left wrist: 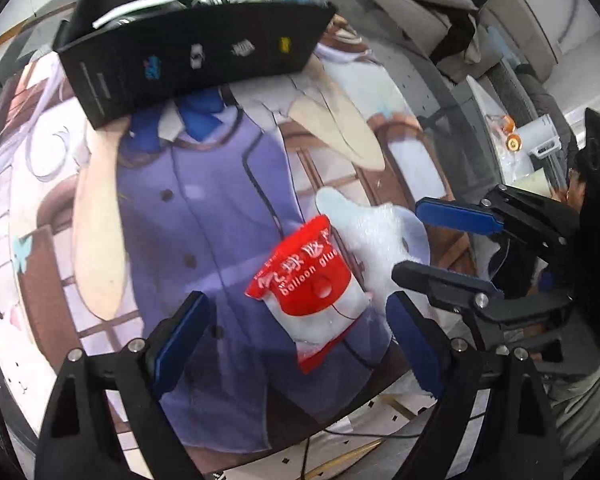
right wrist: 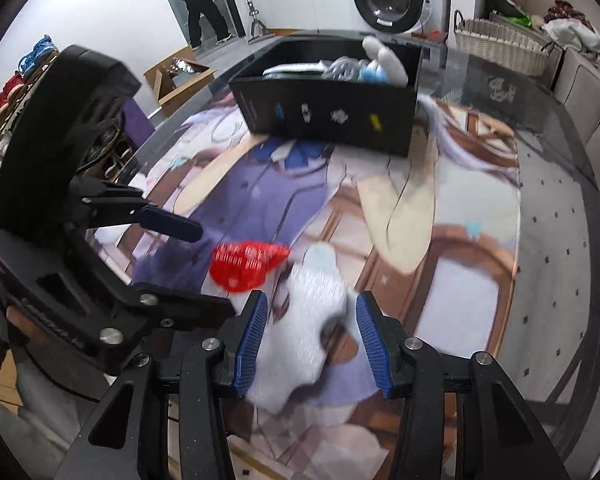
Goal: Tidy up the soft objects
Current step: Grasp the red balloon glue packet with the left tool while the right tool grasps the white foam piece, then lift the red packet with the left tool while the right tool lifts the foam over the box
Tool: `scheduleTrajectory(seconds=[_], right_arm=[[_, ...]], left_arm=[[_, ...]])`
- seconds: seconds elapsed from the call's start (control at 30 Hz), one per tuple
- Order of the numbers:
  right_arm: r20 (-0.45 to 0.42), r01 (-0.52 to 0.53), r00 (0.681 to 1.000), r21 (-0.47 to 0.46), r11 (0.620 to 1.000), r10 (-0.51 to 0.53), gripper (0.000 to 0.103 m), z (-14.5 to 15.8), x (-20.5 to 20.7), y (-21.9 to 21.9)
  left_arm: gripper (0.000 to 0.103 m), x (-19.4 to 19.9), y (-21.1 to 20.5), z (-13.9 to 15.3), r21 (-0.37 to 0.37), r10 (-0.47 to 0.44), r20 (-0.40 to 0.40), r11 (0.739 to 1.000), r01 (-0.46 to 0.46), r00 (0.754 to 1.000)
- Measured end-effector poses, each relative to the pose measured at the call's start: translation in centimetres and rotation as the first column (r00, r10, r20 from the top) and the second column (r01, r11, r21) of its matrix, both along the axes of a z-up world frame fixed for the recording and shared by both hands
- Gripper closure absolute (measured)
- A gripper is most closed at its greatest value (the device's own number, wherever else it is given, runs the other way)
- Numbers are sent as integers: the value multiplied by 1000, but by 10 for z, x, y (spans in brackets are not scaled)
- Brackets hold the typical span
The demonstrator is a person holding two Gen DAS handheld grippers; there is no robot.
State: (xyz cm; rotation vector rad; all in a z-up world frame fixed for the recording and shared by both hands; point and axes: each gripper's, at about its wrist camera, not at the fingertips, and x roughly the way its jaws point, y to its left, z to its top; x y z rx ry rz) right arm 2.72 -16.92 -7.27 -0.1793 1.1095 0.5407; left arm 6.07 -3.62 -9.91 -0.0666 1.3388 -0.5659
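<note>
Left tool [left wrist: 296,340] open over red-topped packet [left wrist: 306,280]; right tool [left wrist: 420,240] straddling white plush [left wrist: 374,236]

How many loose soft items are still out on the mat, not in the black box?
2: a red-topped balloon glue bag between the left gripper's open fingers, and a white bubble-wrap piece between the right gripper's open fingers. Others may lie hidden behind the black box.

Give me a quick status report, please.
Left gripper open over red packet. Right gripper open, straddling white plush. Black box beyond, nothing blocking.
</note>
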Motion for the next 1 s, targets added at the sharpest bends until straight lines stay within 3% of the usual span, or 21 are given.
scheduleTrajectory(seconds=[0.2,0.33,0.43,0.57,0.63,0.73,0.87,1.0], right_arm=[[-21,-41,999,-37,998,40,55,-2,-7,3],[-32,-81,996,-51,995,79,55,-3,-15,9],[-52,-116,992,-94,989,112,55,-15,-18,19],[-14,-124,992,-135,983,123,56,-26,-16,25],[8,-105,994,-146,984,107,63,-26,-11,23],[32,-119,992,-149,982,125,63,-26,-3,23],[65,-91,993,-170,981,103,63,-21,6,18],[84,-48,994,-166,985,63,63,-16,11,5]], left_arm=[[13,0,-6,0,38,-3,20,999,2,1000],[13,1,-8,-4,105,-14,64,994,7,998],[13,5,0,-4,101,-6,63,995,-1,998],[12,10,13,-5,118,20,74,993,-29,997],[12,13,19,-6,129,32,83,991,-43,996],[15,17,33,-5,95,70,55,993,-75,996],[13,14,28,4,6,49,5,999,-49,999],[13,14,11,-3,24,52,-22,998,-52,998]])
